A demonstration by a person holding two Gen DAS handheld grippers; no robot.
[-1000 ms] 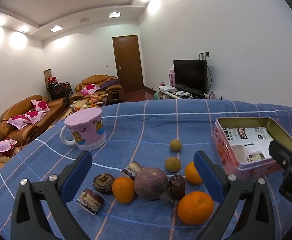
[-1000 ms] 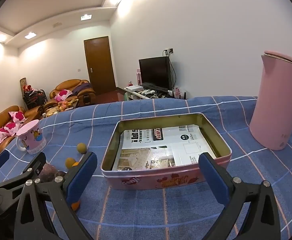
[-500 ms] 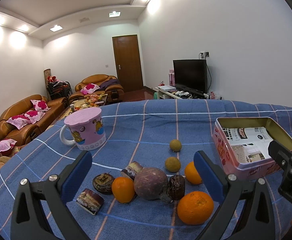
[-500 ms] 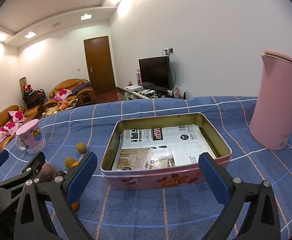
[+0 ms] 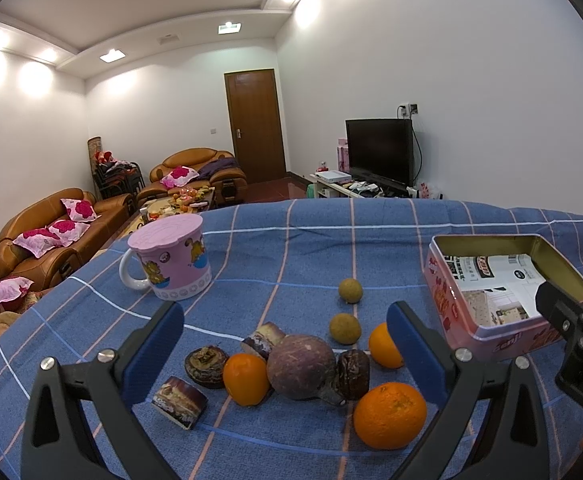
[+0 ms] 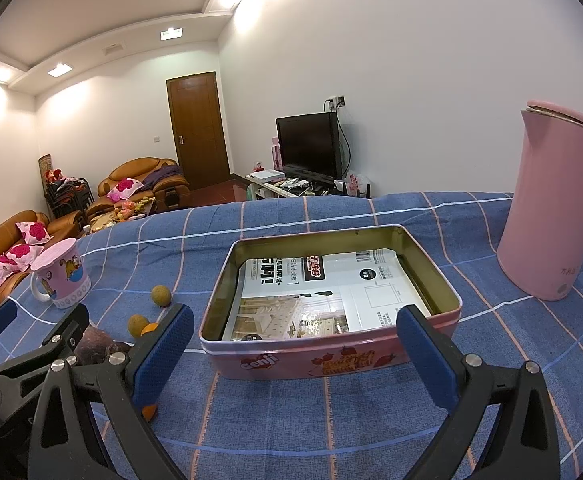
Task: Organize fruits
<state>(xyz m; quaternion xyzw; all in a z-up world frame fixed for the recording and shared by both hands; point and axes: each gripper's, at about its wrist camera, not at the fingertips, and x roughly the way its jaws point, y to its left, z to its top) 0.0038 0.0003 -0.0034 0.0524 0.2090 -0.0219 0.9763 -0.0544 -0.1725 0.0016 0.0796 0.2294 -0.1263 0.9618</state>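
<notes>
On the blue checked cloth lie three oranges: a big one, one at centre and one near the tin. A purple round fruit sits between them, and two small yellowish-brown fruits lie farther back. My left gripper hovers open over this pile, empty. The pink open tin, lined with printed paper, stands right of the fruit. My right gripper is open just in front of the tin, holding nothing. The left gripper shows at the right wrist view's left edge.
Several dark cakes lie among the fruit. A pink lidded mug stands back left. A tall pink kettle stands right of the tin. Sofas, a door and a TV lie beyond the table.
Almost nothing has moved; the tin has crept slightly closer in the right wrist view. Both grippers stay open.
</notes>
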